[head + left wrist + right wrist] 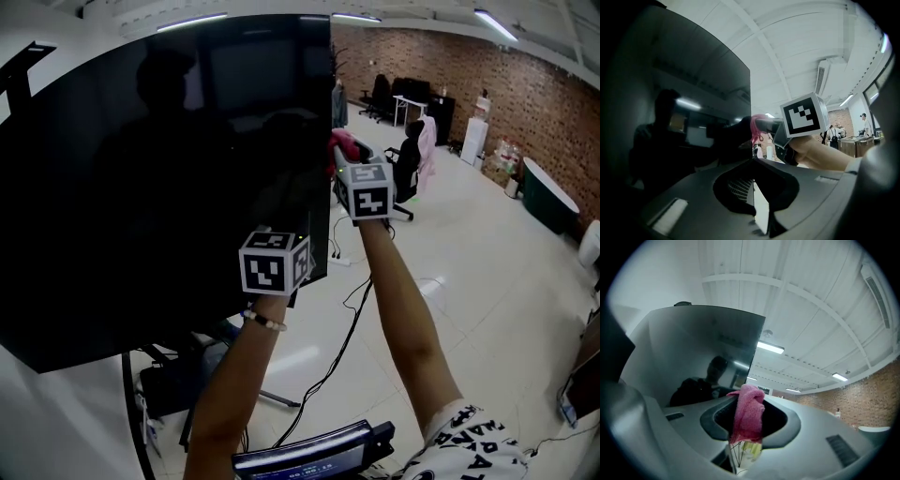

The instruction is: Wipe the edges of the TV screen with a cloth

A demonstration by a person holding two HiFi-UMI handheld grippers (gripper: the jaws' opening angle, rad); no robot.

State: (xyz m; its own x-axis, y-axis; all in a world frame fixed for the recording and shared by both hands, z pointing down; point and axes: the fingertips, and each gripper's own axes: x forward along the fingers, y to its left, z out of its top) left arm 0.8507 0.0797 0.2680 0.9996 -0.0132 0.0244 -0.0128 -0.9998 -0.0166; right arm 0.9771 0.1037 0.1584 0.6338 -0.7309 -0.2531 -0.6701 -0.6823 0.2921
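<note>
No legible text, shirt print [469,439] (bold letters) — too warped to read

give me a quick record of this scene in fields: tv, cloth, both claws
tv screen: dark, reflecting the room
cloth: pink, at the screen's right edge, contact unclear
right claw: shut on the cloth
left claw: shut, nothing seen between the jaws, lower down by the same edge
background: brick wall
</note>
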